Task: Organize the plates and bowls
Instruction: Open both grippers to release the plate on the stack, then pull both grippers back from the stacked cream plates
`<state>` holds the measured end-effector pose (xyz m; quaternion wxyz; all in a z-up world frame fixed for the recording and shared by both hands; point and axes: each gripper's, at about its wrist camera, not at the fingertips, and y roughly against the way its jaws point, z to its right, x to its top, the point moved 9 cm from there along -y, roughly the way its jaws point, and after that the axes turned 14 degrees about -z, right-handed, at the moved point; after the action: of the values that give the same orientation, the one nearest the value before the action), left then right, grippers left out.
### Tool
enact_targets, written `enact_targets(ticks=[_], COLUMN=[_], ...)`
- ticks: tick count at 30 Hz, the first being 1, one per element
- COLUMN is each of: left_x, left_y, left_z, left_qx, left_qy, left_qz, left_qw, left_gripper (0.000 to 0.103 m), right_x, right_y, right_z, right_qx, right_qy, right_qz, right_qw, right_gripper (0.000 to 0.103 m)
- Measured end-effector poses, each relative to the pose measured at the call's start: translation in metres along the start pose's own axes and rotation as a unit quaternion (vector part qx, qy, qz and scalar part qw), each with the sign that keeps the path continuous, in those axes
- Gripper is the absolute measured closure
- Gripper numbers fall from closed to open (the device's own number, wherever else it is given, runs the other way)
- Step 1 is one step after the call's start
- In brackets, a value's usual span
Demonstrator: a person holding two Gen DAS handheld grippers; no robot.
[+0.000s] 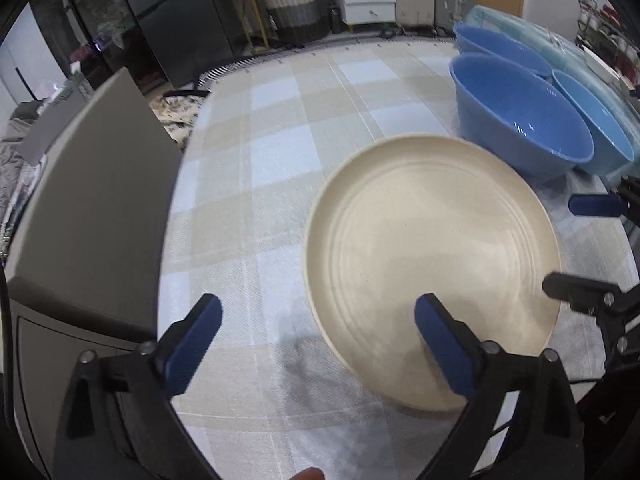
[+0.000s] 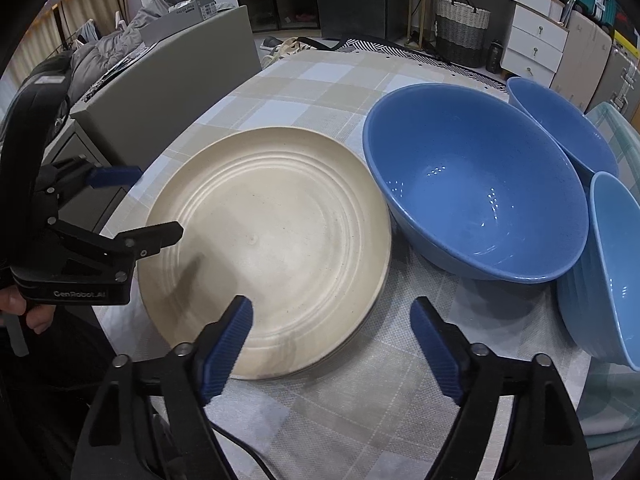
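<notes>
A cream ridged plate [image 1: 432, 264] lies on the checked tablecloth; it also shows in the right wrist view [image 2: 272, 248]. A large blue bowl [image 2: 476, 184] sits right beside it, with a second blue bowl [image 2: 560, 120] behind and a light blue bowl [image 2: 612, 268] at the right. The bowls show in the left wrist view too [image 1: 520, 120]. My left gripper [image 1: 318, 344] is open, its right finger over the plate's near rim. My right gripper [image 2: 332, 344] is open and empty, straddling the plate's near right edge. Each gripper shows in the other's view: the right [image 1: 576, 248] and the left [image 2: 148, 208].
A grey cabinet [image 1: 92, 216] stands close to the table's left edge. The table [image 1: 280, 152] carries a beige and white checked cloth. A wicker basket [image 2: 460, 28] and white drawers [image 2: 536, 40] stand on the floor beyond the far edge.
</notes>
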<state>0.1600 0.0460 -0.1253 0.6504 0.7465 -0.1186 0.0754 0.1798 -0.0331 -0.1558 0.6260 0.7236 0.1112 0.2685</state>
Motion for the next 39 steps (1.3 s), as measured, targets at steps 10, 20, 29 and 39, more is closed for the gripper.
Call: enact_targets(ticks=[10, 20, 29, 39], left_x=[0.007, 0.018, 0.029, 0.047], left_y=[0.014, 0.029, 0.043, 0.062], left_z=[-0.008, -0.013, -0.010, 0.004], left_qx=[-0.043, -0.054, -0.061, -0.072], left_qy=[0.031, 0.049, 0.054, 0.051], left_qz=[0.018, 0.044, 0.067, 0.093], left_qw=[0.9984, 0.9964, 0.9945, 0.9917], left_gripper=[0.000, 0.000, 0.000, 0.000], right_x=[0.002, 0.009, 0.014, 0.018], right_y=[0.011, 0.042, 0.076, 0.115], right_z=[-0.016, -0.020, -0.009, 0.025], right_qx=[0.000, 0.008, 0.010, -0.005], right_qy=[0.030, 0.044, 0.026, -0.018], right_qz=[0.017, 0.064, 0.107, 0.162], right_qw=[0.999, 0.997, 0.994, 0.987], right_gripper=[0.001, 0.001, 0.001, 0.001])
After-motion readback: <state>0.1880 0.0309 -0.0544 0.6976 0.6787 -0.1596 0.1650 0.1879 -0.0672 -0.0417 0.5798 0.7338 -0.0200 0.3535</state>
